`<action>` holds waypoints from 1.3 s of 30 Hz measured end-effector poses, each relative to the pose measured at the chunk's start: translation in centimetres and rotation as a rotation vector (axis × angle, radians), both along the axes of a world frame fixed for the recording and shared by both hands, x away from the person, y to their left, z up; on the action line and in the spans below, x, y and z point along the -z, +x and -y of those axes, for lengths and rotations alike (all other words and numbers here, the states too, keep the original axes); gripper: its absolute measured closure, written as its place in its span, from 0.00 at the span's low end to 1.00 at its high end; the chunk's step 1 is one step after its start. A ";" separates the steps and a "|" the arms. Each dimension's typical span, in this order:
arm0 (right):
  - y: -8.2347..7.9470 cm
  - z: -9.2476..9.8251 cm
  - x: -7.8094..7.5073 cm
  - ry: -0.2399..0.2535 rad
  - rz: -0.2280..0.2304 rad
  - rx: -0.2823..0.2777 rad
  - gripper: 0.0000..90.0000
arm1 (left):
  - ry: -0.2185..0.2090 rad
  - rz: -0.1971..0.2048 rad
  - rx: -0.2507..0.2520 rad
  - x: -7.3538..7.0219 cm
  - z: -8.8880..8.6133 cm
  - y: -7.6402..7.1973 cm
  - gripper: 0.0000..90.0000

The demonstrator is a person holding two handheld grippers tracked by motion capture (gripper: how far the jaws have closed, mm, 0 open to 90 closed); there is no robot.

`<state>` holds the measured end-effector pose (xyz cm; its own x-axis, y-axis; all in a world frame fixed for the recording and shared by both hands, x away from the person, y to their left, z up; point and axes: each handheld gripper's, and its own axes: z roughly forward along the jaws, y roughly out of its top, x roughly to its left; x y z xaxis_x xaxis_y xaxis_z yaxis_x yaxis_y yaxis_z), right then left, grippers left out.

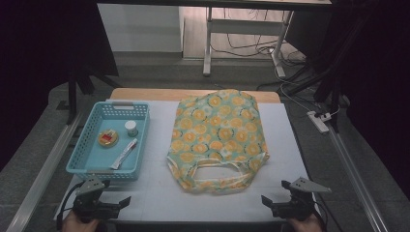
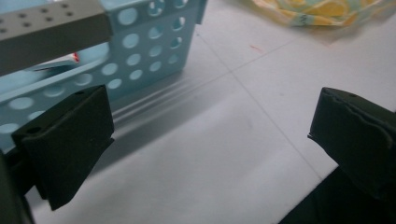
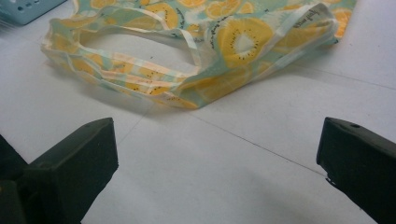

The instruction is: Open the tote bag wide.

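A tote bag [image 1: 217, 133] printed with yellow citrus slices lies flat in the middle of the white mat, handles toward me. In the right gripper view its handles [image 3: 154, 60] lie just beyond my open jaws. My right gripper [image 1: 268, 205] rests at the mat's near right edge, open and holding nothing. My left gripper [image 1: 122, 205] rests at the near left edge, also open and with nothing in it. In the left gripper view the gripper [image 2: 210, 135] points past the near corner of a light blue perforated basket [image 2: 140, 56].
The blue basket [image 1: 77, 157] at the left holds a round yellow-red tin [image 1: 108, 138], a small white jar [image 1: 131, 128] and a white tube [image 1: 124, 153]. The white mat [image 1: 159, 193] covers a wooden table. A power strip [image 1: 319, 121] lies on the floor at right.
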<state>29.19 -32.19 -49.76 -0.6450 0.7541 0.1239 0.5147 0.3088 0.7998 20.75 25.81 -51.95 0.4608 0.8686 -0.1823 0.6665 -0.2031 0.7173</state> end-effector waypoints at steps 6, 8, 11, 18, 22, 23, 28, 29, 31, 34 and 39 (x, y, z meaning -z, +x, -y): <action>0.2 -0.2 0.0 -0.013 0.025 -0.006 0.00 | 0.007 -0.006 -0.005 0.0 0.0 0.0 0.00; 0.4 -0.2 0.1 -0.010 0.019 -0.005 0.00 | 0.009 -0.008 -0.001 0.1 0.0 0.0 0.00; 0.5 -0.2 0.1 -0.009 0.012 -0.005 0.00 | 0.019 -0.010 0.003 0.0 0.1 0.0 0.00; 0.5 -0.3 0.2 -0.019 0.006 -0.019 0.00 | 0.004 -0.012 0.004 0.0 0.0 0.0 0.00; 0.5 -0.3 0.2 -0.020 0.005 -0.030 0.00 | -0.004 -0.014 0.005 0.0 -0.1 0.0 0.00; 0.5 -0.3 0.2 -0.021 0.004 -0.031 0.00 | -0.005 -0.014 0.006 0.0 -0.1 0.0 0.00; 0.5 -0.4 0.1 -0.023 0.006 -0.036 0.00 | -0.007 -0.014 0.009 0.0 -0.1 0.0 0.00; 0.5 -0.4 0.1 -0.022 0.008 -0.037 0.00 | -0.009 -0.014 0.007 0.0 -0.1 0.0 0.00; 0.5 -0.5 0.1 -0.018 0.004 -0.032 0.00 | -0.012 -0.013 0.006 0.0 -0.1 0.0 0.00; 0.5 -0.6 0.0 -0.001 -0.009 -0.035 0.00 | -0.014 -0.012 0.008 0.0 -0.2 0.0 0.00; 0.4 -1.0 -0.2 -0.005 0.019 -0.060 0.00 | -0.020 -0.009 0.008 0.0 -0.2 -0.1 0.00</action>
